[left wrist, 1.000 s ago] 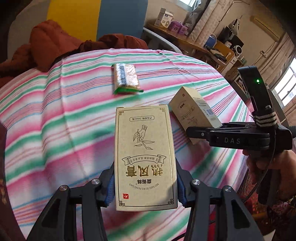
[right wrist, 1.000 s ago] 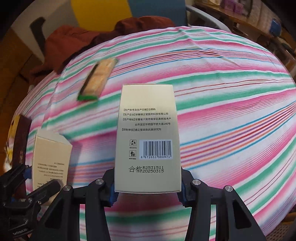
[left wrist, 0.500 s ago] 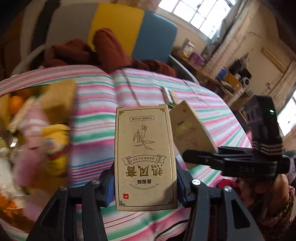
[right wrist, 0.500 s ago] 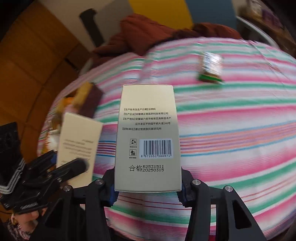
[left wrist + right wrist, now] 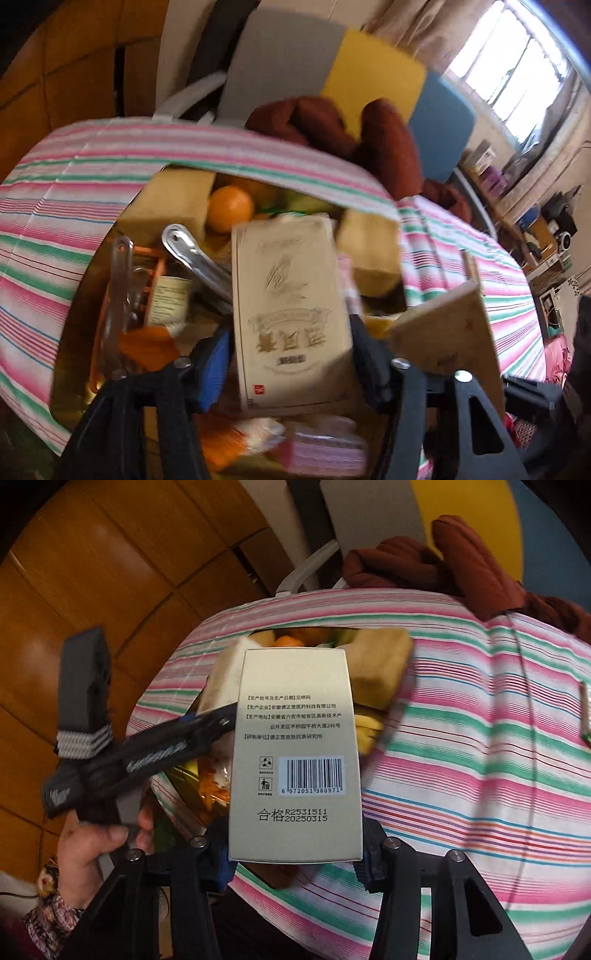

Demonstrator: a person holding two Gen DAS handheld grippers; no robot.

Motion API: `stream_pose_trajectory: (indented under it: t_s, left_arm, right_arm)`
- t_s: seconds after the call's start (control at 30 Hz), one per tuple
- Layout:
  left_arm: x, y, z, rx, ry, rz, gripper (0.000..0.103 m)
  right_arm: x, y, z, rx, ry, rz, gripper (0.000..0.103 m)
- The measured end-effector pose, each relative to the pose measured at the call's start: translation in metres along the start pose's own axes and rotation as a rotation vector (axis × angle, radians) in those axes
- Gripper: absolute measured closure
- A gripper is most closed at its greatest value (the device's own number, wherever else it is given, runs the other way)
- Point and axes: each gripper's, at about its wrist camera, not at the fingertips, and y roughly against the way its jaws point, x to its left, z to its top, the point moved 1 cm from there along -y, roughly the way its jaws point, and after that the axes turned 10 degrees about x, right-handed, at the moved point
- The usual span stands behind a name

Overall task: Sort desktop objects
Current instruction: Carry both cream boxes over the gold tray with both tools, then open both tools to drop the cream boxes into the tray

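Pale gold box (image 5: 295,753), pink-green striped tablecloth (image 5: 480,775), orange fruit (image 5: 229,208)

Both wrist cams steep-down, shared box (image 5: 173,199).

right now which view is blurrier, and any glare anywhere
Left wrist view: motion blur smears the box and the bin contents; the window is blown out. Right wrist view: the box print is sharp, edges bent by fisheye.
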Motion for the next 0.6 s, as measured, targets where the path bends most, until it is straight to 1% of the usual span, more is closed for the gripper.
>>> stream_pose_trajectory:
  t_s: [0.03, 0.07, 0.1, 0.13, 0.2, 0.3, 0.37, 0.43, 0.47, 0.5, 0.57, 0.6]
  left_arm:
    - [0.004, -0.002, 0.004, 0.007, 0.009, 0.014, 0.027]
    - [0.007, 0.000, 0.007, 0.001, 0.008, 0.025, 0.019]
    - [0.009, 0.004, 0.008, -0.020, 0.006, 0.029, 0.019]
    - [0.011, 0.010, 0.007, -0.041, 0.009, 0.027, 0.019]
    - [0.017, 0.020, 0.004, -0.081, 0.033, 0.006, 0.019]
    - [0.031, 0.030, -0.002, -0.128, 0.093, -0.029, 0.019]
    - [0.035, 0.034, -0.007, -0.146, 0.109, -0.022, 0.019]
    - [0.036, 0.034, -0.011, -0.151, 0.115, -0.009, 0.019]
    - [0.036, 0.035, -0.011, -0.152, 0.120, -0.007, 0.019]
    - [0.037, 0.035, -0.013, -0.153, 0.127, -0.009, 0.019]
    - [0.036, 0.032, -0.014, -0.143, 0.128, -0.015, 0.019]
    - [0.037, 0.033, -0.015, -0.141, 0.126, -0.004, 0.019]
  right_arm:
    - [0.007, -0.009, 0.005, 0.000, 0.008, -0.001, 0.051]
    - [0.012, -0.016, 0.010, -0.003, 0.001, -0.009, 0.048]
    - [0.016, -0.024, 0.014, 0.006, -0.012, -0.013, 0.039]
    - [0.016, -0.027, 0.015, 0.013, -0.017, -0.006, 0.036]
    - [0.017, -0.029, 0.016, 0.008, -0.010, 0.004, 0.036]
    - [0.012, -0.028, 0.013, 0.002, 0.004, -0.005, 0.036]
    - [0.007, -0.026, 0.010, 0.004, 0.001, -0.003, 0.042]
    - [0.010, -0.028, 0.008, 0.023, 0.020, -0.006, 0.062]
    - [0.011, -0.031, 0.008, 0.038, 0.034, -0.013, 0.066]
    - [0.013, -0.032, 0.005, 0.048, 0.045, -0.022, 0.070]
    - [0.015, -0.039, 0.008, 0.045, 0.054, -0.009, 0.070]
    - [0.018, -0.041, 0.010, 0.042, 0.053, 0.004, 0.070]
